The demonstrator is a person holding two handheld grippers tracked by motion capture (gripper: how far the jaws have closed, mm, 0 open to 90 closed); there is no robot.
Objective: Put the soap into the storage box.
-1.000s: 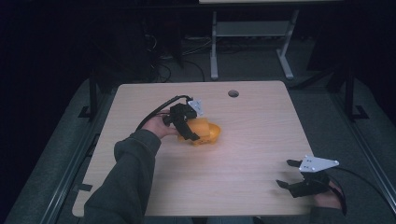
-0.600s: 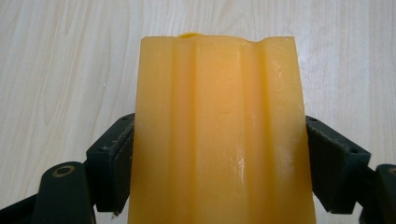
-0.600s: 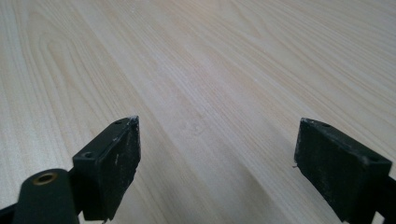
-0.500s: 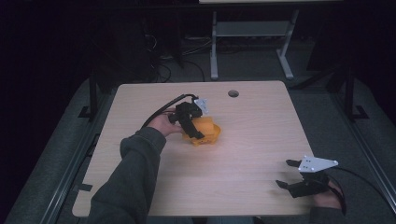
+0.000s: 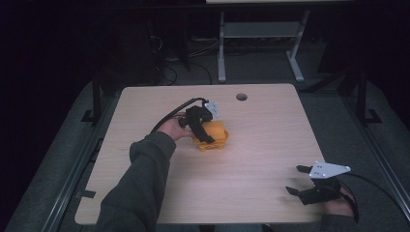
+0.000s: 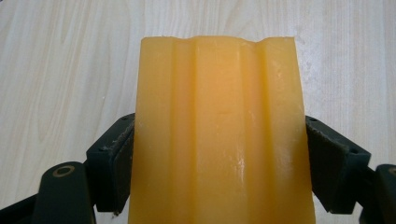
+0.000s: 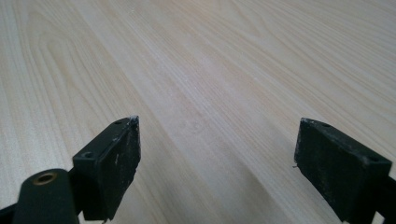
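An orange block (image 5: pixel 215 136) with ridged grooves sits near the middle of the wooden table (image 5: pixel 261 125). My left gripper (image 5: pixel 205 139) is shut on it; in the left gripper view both black jaws press the sides of the orange block (image 6: pixel 219 135). My right gripper (image 5: pixel 296 180) rests low at the table's near right corner, open, with bare wood between its fingers (image 7: pixel 112 163).
A round cable hole (image 5: pixel 241 96) lies near the table's far edge. A metal frame stand (image 5: pixel 261 34) and cables are on the floor behind the table. Rails run along both sides of the table.
My left gripper has carried the orange block slightly right and toward me, and the block has turned so a flatter face shows upward. The right gripper has stayed put.
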